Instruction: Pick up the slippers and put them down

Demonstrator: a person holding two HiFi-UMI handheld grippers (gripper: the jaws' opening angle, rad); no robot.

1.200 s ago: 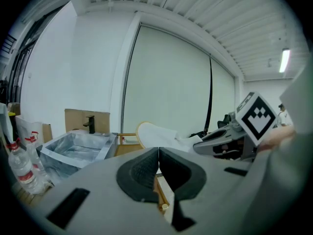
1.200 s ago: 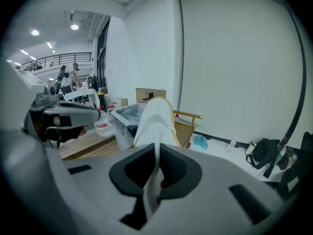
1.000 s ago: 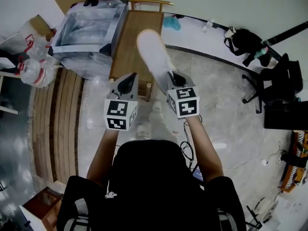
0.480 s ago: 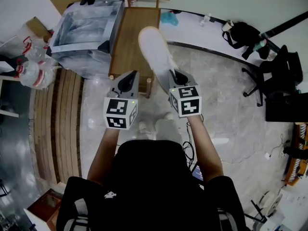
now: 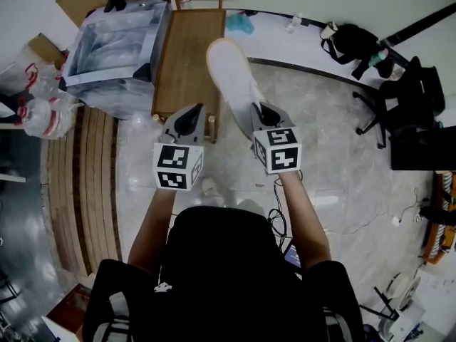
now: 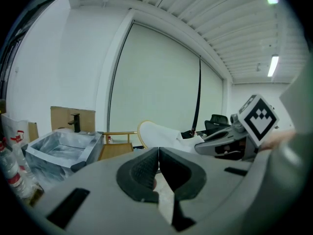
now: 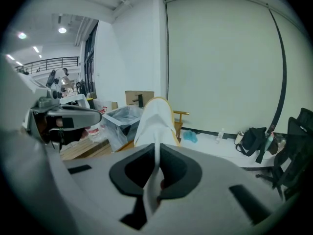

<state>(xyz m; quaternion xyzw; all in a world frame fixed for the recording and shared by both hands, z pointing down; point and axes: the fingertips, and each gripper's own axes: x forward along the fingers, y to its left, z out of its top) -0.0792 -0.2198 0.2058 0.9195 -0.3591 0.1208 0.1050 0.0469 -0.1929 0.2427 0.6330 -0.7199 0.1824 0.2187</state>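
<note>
A white slipper [image 5: 229,83] sticks out up and to the left from my right gripper [image 5: 261,111], which is shut on its heel end. In the right gripper view the slipper [image 7: 155,119] is pinched edge-on between the pads and rises ahead of the right gripper [image 7: 157,153]. My left gripper [image 5: 187,122] hovers level beside it, over the near edge of a wooden chair [image 5: 187,55]. The left gripper [image 6: 158,153] is shut with nothing between its pads. That same view shows the slipper [image 6: 157,132] and the right gripper [image 6: 234,140] to the right.
A plastic-lined box [image 5: 114,48] stands left of the wooden chair. Wooden planks [image 5: 82,169] and plastic bottles [image 5: 39,116] lie at the left. Black bags [image 5: 353,45] and an office chair [image 5: 406,98] are at the right. Cables [image 5: 278,223] trail on the tiled floor.
The chair and box have slid up and left in the head view. The right gripper has shifted slightly right with the slipper still in its grip. The left gripper stays shut.
</note>
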